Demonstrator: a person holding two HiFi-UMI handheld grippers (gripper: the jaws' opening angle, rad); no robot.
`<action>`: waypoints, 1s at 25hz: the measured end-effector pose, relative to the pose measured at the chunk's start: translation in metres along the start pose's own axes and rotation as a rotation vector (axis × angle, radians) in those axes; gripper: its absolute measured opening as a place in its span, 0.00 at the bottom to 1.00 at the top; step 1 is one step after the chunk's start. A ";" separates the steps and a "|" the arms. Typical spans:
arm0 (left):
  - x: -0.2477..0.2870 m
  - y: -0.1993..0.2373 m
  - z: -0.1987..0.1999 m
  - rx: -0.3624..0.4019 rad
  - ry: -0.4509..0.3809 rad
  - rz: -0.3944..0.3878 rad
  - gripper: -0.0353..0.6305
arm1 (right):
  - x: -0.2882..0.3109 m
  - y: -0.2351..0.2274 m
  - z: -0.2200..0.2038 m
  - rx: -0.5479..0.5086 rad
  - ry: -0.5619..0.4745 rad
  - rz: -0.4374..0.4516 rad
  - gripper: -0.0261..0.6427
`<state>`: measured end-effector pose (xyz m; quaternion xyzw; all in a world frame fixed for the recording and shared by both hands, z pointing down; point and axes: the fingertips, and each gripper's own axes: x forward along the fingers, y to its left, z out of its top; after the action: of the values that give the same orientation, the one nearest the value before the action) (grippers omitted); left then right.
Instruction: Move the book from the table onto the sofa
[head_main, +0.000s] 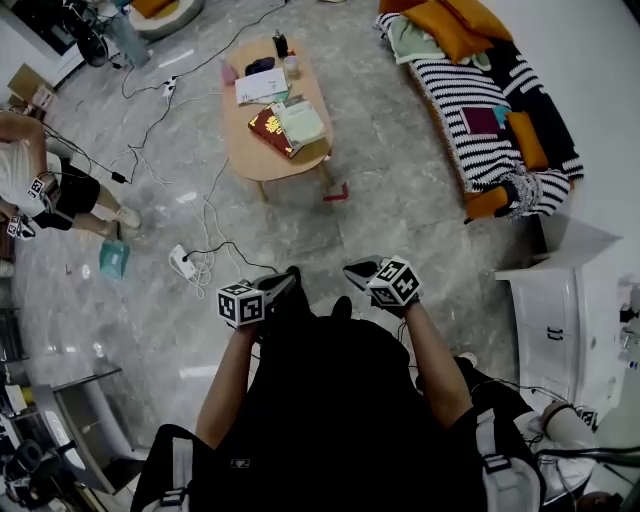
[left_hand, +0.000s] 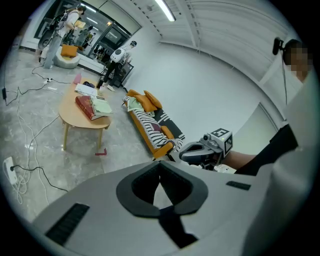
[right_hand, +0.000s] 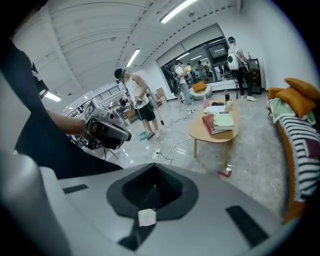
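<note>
Both grippers are being held with fingers closed and nothing between them. The left gripper and right gripper are being carried side by side in front of the person, angled downward.

The book, red-covered, is lying at the near end of the counter, with a pale green booklet resting on top of it. Nothing is being touched yet; the book is well apart from both grippers, across open floor with cables lying on it.

Key relation: in the head view the book is being seen almost straight ahead of the left gripper, with the right gripper offset to the sofa side. The left is being judged marginally better lined up; neither is in reach.

The book's long axis is running diagonally across the counter, near corner pointing toward the sofa. The sofa is standing to the right of the counter, so the carry is being judged as a rightward one.

A walk-up is being judged as needed first, and the booklet on top is likely to slide during the pickup.
</note>
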<state>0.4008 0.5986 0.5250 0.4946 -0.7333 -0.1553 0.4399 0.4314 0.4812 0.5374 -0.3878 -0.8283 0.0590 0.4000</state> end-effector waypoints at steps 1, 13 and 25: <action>-0.001 0.001 -0.001 -0.002 0.003 0.002 0.07 | 0.001 0.000 0.001 -0.002 -0.004 -0.001 0.05; -0.003 -0.018 -0.003 0.041 0.013 -0.008 0.07 | -0.008 0.018 -0.004 0.021 -0.083 0.037 0.05; 0.012 0.018 0.011 -0.026 0.030 -0.065 0.07 | 0.001 -0.009 -0.008 0.106 -0.031 -0.036 0.05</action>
<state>0.3795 0.5941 0.5368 0.5148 -0.7079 -0.1717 0.4521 0.4314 0.4743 0.5468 -0.3501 -0.8370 0.1016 0.4081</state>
